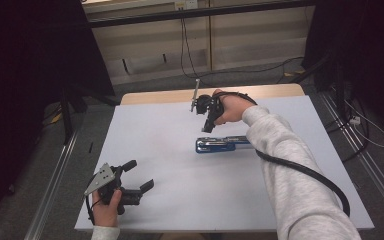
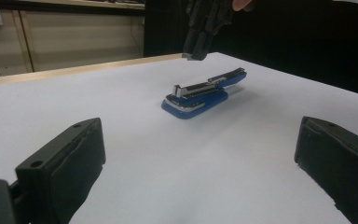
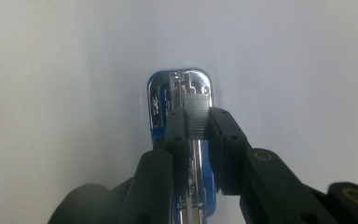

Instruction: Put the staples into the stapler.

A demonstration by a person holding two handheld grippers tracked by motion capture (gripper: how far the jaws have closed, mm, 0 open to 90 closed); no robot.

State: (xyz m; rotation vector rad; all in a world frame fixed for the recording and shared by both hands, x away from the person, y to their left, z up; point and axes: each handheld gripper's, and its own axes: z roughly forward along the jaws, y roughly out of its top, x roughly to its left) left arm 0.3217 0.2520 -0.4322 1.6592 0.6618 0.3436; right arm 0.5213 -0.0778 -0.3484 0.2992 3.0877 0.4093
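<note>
High view: a blue stapler (image 1: 223,144) lies on a white table (image 1: 180,200), slightly right of centre, with its long axis running left to right across the table and its rounded front end toward the person's left. The body is blue plastic with a bright metal magazine along the top; the rear end passes under the right forearm's grey sleeve (image 1: 290,165). The right gripper (image 1: 208,125) hangs just beyond and above the stapler's front portion, jaws directed down toward the table. The left gripper (image 1: 142,176) rests low at the near left of the table, well apart from the stapler, its jaws spread wide and holding nothing.

Left gripper view: the stapler (image 2: 204,93) sits flat on the table (image 2: 121,116) with its upper arm raised slightly at the rear, the silver magazine visible between the blue base and the blue top. The right gripper (image 2: 196,55) hangs directly above it, tips clear of the metal.

Right gripper view: looking down along the stapler (image 3: 179,100), the rounded blue nose and chrome anvil plate point away from the camera. The right gripper (image 3: 195,122) has its jaws drawn close on a short strip of staples (image 3: 196,116), pinched between the two black fingertips (image 3: 176,133) over the magazine channel.
</note>
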